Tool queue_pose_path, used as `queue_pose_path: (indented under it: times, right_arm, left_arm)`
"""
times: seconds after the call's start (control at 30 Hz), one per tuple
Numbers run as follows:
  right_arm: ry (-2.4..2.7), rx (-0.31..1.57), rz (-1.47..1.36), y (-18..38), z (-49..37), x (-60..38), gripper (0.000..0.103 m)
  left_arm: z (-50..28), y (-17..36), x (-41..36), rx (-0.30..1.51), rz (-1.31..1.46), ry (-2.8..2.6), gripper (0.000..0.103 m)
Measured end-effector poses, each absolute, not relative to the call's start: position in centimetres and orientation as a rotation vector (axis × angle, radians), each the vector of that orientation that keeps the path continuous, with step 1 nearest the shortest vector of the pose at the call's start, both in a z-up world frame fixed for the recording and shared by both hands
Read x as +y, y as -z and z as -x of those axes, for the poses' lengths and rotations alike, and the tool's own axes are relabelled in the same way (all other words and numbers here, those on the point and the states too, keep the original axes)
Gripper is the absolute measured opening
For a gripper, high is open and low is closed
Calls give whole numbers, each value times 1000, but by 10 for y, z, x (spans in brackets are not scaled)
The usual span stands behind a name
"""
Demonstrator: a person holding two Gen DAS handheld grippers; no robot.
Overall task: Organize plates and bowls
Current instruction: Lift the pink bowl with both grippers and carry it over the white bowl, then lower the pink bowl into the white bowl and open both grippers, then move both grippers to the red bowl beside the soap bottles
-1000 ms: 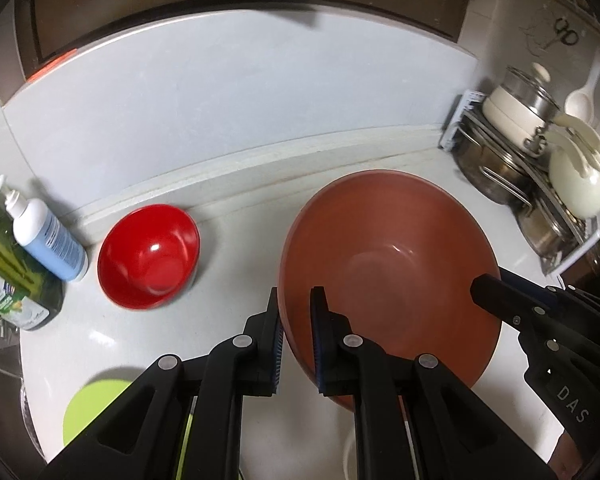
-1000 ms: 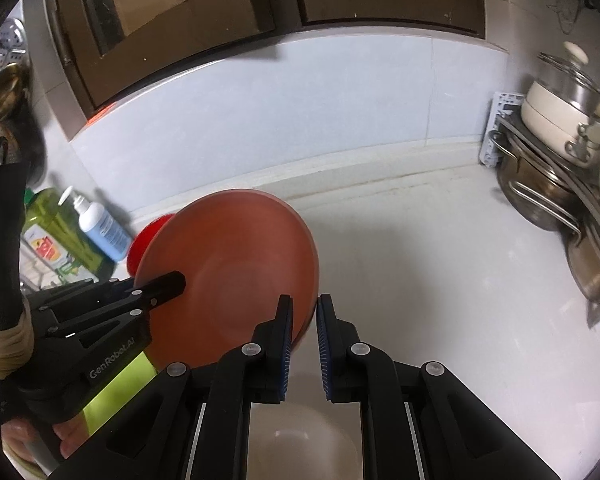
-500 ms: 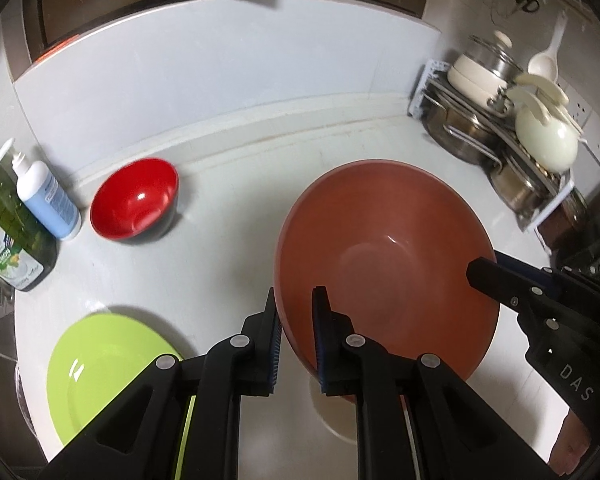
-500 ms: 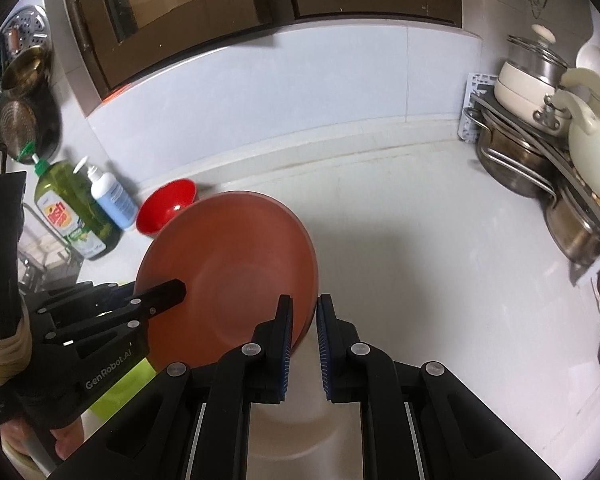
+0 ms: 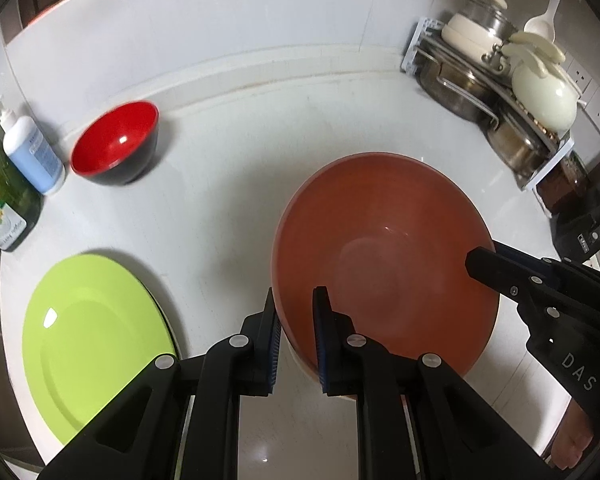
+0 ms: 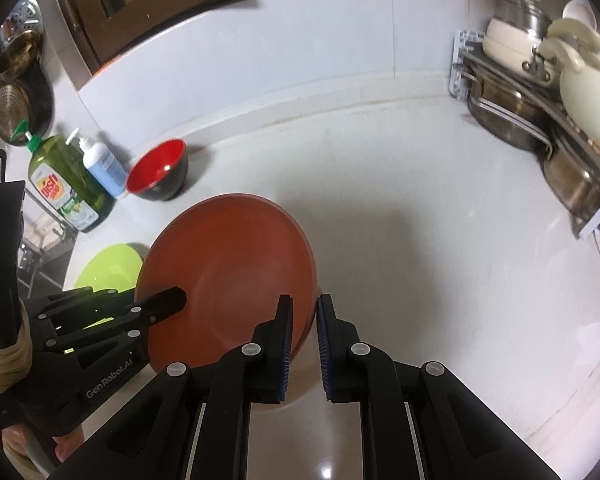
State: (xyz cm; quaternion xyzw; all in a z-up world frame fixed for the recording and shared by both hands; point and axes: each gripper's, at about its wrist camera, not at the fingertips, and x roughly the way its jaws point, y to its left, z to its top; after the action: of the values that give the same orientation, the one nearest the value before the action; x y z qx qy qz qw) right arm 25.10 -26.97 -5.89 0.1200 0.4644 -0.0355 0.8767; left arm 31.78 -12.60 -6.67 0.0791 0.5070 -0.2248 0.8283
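A large brown bowl (image 5: 384,256) hangs tilted above the white counter (image 5: 228,200), carried by both grippers. My left gripper (image 5: 295,294) is shut on its near left rim. My right gripper (image 6: 305,299) is shut on the opposite rim and enters the left wrist view from the right, its upper finger (image 5: 484,260) lying inside the bowl. A red bowl with a black outside (image 5: 114,142) stands upright near the back wall on the left. A flat lime-green plate (image 5: 92,356) lies at the counter's front left. Something pale sits under the brown bowl, mostly hidden.
A white pump bottle (image 5: 30,152) and a green dish-soap bottle (image 5: 0,200) stand at the far left beside the red bowl. A rack with steel pots and a cream kettle (image 5: 544,96) fills the right back corner. A person's hand (image 6: 4,364) holds the left gripper.
Both grippers rose and drew back with the brown bowl between them. The red bowl now looks farther off, and the green plate has come fully into view.
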Motion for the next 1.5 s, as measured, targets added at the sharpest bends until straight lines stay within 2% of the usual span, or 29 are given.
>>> queue_pose_path:
  times: [0.63,0.9,0.93,1.0,1.33,1.5]
  right_arm:
    - [32,1065,-275,94,-251,-279,14]
    - [9,1089,-280,101,-249,-281,16]
    - [11,1088,-273,101,-249,-281,19]
    - [25,1076,-260,99,-247,-280,34]
    - [27,1001,-235,75,-249,-273,35]
    - [13,966,-220,64,-257,-261,43]
  left_arm:
    - [-312,92,-136,1117,-206,436,18]
    - [-309,94,-137,1118,-209,436,39]
    - [-308,94,-138,1118,-211,432,40]
    - [-307,92,-136,1109,-213,427,46]
    - [-310,66,-116,1010,-193,372,61]
    - [-315,53,-98,964,-180,334,68]
